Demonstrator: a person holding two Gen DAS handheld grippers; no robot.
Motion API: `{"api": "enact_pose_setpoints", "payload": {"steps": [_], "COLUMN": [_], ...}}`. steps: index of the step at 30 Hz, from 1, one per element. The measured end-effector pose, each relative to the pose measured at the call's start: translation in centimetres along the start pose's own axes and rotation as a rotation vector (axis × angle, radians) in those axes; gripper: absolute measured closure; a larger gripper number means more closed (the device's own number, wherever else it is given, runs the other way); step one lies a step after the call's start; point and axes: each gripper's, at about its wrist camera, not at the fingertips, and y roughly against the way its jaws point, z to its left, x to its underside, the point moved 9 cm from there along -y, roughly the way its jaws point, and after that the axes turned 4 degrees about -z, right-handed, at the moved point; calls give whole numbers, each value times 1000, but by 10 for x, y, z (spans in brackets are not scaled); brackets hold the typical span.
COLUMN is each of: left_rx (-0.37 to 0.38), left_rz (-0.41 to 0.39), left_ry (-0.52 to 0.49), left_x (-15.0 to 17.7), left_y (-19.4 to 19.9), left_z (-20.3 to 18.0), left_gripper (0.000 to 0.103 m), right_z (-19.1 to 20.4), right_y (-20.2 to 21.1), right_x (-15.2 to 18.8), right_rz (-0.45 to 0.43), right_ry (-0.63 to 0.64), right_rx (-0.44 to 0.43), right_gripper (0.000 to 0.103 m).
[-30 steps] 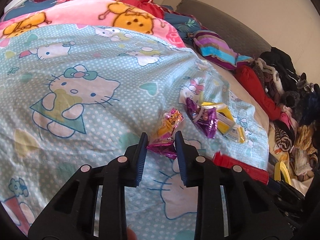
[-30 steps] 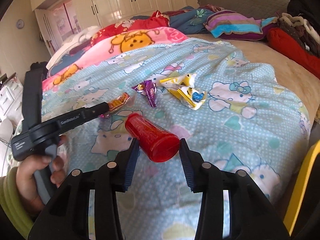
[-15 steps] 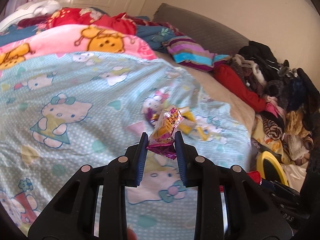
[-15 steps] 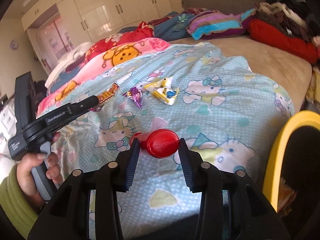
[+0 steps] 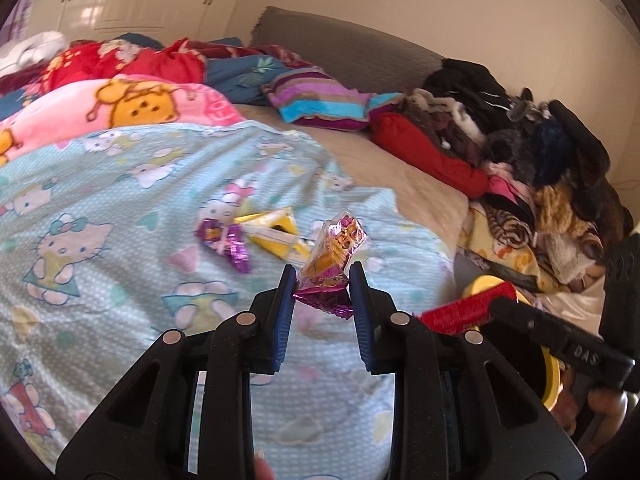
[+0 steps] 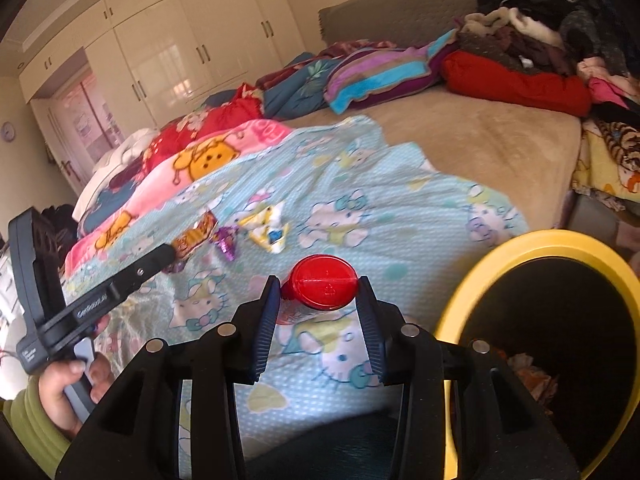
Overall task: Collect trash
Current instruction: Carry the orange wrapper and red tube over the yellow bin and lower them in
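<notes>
Slippage is the main risk: the left gripper (image 5: 322, 280) pinches a crinkly snack wrapper (image 5: 334, 258) by its lower part only, jaws nearly closed on thin foil, and most of the packet sticks up free above the pads, so a quick swing could tug it loose onto the quilt (image 5: 120, 208). The right gripper (image 6: 317, 292) clamps a red tube (image 6: 322, 288) across its round end, jaws partly open around it; a smooth curved wall like that could likely roll or squirt out if the hold eases before it is over the bin (image 6: 472, 256). Both loads hang above the quilt, beside the yellow-rimmed bin, and with the two tools close together they could knock each other at the opening. A purple wrapper (image 5: 224, 240) and a yellow wrapper (image 5: 276, 232) lie on the quilt, not yet collected. Most of the bin's inside is dark, showing only some crumpled scraps low down, so how full it is cannot be judged. From the right wrist the tube's body is mostly hidden behind its end, and the bin's far side is cut off.
</notes>
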Motion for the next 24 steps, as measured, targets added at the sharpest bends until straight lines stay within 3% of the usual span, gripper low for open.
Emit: {"api": "enact_pose_setpoints", "payload": {"steps": [24], "left_rx": [189], "left_rz": [55], "left_ry": [-199], "left_x": [24], "left_y": [-6], "left_z": [-124], "left_gripper": [82], "right_z": [-122], "right_y": [74], "right_x": [-7], "right_rz": [-76], "right_ry": [-174], "right_rx": [174], "right_gripper": [66]}}
